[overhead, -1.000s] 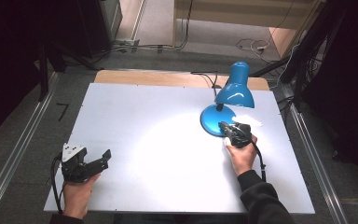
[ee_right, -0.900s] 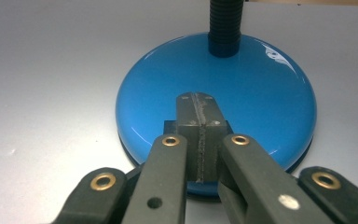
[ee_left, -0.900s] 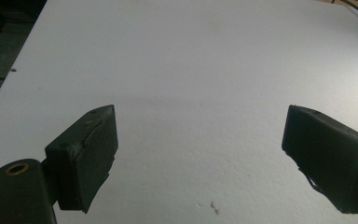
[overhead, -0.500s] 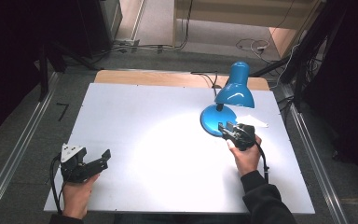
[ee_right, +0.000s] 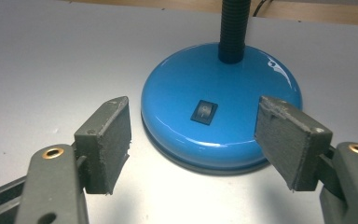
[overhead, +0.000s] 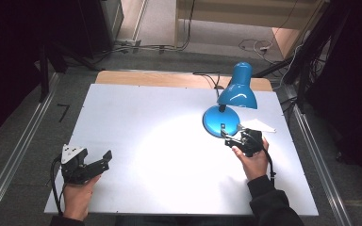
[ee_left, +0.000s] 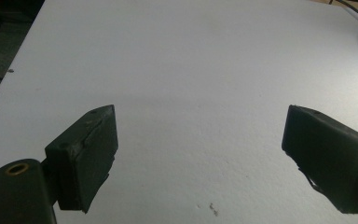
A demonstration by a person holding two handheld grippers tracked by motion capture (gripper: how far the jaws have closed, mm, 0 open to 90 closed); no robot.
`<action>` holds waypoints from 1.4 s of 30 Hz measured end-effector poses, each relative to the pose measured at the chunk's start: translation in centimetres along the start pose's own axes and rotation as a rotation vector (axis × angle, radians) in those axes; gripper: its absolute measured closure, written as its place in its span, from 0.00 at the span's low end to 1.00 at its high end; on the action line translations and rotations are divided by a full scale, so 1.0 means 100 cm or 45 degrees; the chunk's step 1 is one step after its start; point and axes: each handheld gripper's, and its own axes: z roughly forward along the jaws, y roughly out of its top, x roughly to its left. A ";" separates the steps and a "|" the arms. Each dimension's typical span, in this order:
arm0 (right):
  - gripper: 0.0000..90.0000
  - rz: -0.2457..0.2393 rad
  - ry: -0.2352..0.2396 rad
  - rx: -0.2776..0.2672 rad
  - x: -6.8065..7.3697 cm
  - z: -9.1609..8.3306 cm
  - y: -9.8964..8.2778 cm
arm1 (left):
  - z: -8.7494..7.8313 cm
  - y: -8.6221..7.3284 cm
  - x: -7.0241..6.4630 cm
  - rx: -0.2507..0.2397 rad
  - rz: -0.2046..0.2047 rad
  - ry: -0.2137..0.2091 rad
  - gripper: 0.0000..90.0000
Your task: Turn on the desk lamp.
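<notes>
- The right gripper (ee_right: 193,149) is near the front of the blue lamp base (ee_right: 221,100). Its jaws are wide apart and hold nothing. They do not touch the base.
- The black switch (ee_right: 203,112) sits on top of the base, just past the jaws. I think the gripper wants to press it.
- The switch is small and the jaw tips are big and blunt. A tip can miss it and land on the shiny blue top.
- A hard push can make the lamp slide on the smooth white table (overhead: 160,141), or tip it, since the lamp shade (overhead: 238,92) leans out high over the base.
- The left gripper (overhead: 86,165) rests far off at the near left corner of the table. Its jaws are open and hold nothing, so it cannot steady the lamp.
- I cannot tell which way the switch is flipped.
- Something white and flat (overhead: 257,125) lies beside the base. It is too blurry to name.
- The lamp neck (ee_right: 233,28) is cut off at the top in the right gripper view.
- The lamp cord (overhead: 207,74) runs off the far edge, and its end is hidden.
</notes>
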 end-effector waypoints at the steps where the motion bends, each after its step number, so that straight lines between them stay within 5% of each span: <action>1: 0.27 0.005 -0.005 0.005 0.000 -0.001 -0.001 | 0.000 0.000 0.000 0.002 0.004 0.001 0.12; 28: 0.22 -0.018 -0.031 0.022 -0.016 -0.040 -0.019 | 0.000 0.000 -0.001 -0.003 0.003 0.003 0.12; 42: 0.22 0.024 -0.096 0.010 -0.039 -0.089 -0.041 | -0.002 0.000 0.001 -0.002 -0.007 0.025 0.12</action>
